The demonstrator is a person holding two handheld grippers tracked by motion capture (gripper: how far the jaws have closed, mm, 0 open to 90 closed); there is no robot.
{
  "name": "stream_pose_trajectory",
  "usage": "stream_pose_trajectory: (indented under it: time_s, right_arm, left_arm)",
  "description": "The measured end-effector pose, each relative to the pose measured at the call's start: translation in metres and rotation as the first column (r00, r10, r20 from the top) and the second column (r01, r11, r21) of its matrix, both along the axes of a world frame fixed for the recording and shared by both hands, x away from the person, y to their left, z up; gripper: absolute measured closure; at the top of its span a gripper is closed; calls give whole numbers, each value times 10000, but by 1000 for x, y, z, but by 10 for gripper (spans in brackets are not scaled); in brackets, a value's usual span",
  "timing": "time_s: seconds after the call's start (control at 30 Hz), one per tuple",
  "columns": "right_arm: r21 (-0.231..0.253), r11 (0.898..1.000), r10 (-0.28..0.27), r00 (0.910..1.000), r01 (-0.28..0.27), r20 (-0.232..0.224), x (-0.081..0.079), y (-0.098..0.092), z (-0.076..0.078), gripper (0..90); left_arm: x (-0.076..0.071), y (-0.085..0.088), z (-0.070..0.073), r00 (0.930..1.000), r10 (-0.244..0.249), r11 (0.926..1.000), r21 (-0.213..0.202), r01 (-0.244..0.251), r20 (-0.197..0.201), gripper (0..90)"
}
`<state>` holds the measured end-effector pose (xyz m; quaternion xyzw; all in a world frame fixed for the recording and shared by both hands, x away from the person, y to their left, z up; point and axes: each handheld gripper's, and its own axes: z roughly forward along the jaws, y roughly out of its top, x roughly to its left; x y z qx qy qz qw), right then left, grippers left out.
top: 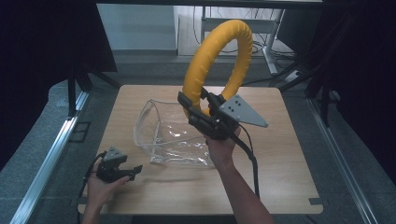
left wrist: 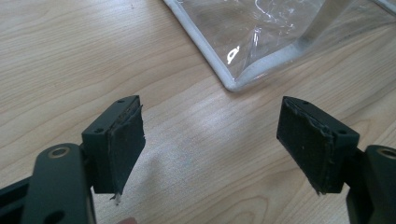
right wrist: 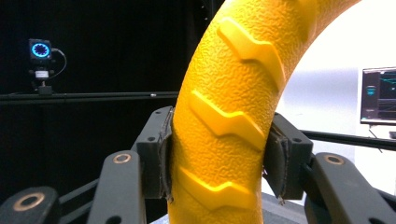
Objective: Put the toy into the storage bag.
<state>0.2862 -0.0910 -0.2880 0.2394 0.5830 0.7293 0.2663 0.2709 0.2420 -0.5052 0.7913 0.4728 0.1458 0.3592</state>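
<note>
My right tool (top: 198, 109) is clamped on the yellow ring (top: 219, 60), both pads pressed against its ribbed, pebbled surface, and I hold it upright in the air above the far half of the tabletop (top: 289, 163). Below it a clear plastic bag (top: 173, 135) lies on the wood, its mouth gaping toward the left. My left tool (top: 133, 170) rests low at the near left corner, jaws wide apart with nothing between them, just beside a corner of the bag.
</note>
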Motion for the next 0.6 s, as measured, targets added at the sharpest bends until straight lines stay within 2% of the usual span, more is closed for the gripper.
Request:
stream_pose_trajectory:
  time_s: [0.07, 0.23, 0.27, 0.33, 0.37, 0.4, 0.6]
  right_arm:
    - [-72, 9999, 96, 9999, -96, -33, 0, 4, -1, 492]
    - [275, 9995, 169, 9998, -166, -103, -3, 17, -3, 491]
    - [336, 9992, 218, 9998, -217, -14, -7, 25, -4, 491]
    - [277, 9994, 217, 9998, -218, 29, -8, 28, -4, 490]
    - [243, 9992, 310, 9994, -313, 127, -13, 40, -6, 491]
    - [243, 9992, 310, 9994, -313, 127, -13, 40, -6, 491]
    - [361, 9980, 506, 9980, -520, 371, -25, 72, -17, 490]
  left_arm:
    - [0, 0, 0, 10000, -8, 10000, 3, 8, -8, 232]
    - [0, -1, 0, 10000, -24, 10000, -16, 24, -20, 232]
    - [0, -1, 0, 10000, -24, 10000, -9, 24, -15, 232]
    - [1, -1, 0, 10000, -28, 10000, -12, 28, -20, 232]
    - [1, -1, 0, 10000, -66, 10000, -10, 66, -18, 232]
    - [1, -1, 0, 10000, -73, 10000, -14, 73, -20, 232]
    - [0, -1, 0, 10000, -88, 10000, -22, 87, -19, 232]
